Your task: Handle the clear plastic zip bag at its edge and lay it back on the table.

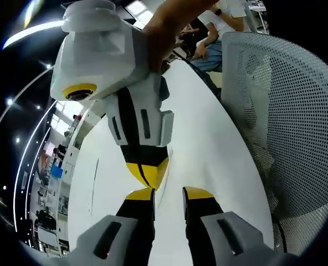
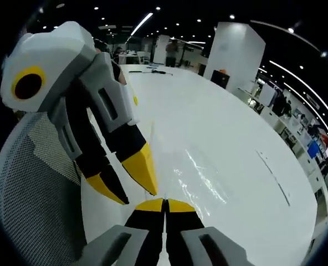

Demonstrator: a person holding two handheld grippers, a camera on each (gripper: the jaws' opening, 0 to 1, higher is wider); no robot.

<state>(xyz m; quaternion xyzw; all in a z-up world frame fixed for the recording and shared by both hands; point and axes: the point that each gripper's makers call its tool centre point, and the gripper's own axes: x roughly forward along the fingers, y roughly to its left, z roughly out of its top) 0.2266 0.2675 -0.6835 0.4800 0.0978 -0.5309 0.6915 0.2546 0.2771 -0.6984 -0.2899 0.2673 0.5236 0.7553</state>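
The clear zip bag (image 2: 205,174) lies flat on the white worktop (image 2: 236,144). The right gripper (image 2: 164,204), jaws closed, pinches its near edge; the left gripper (image 1: 168,193) is narrowly parted and empty, so release remains.

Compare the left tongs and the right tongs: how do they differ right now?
The left tongs stand open, with a clear gap between their yellow tips; the right tongs are shut, tips together. The right tongs seem to sit at the edge of the clear plastic zip bag; the left tongs hold nothing. Both have yellow tips and sit low over the white table.
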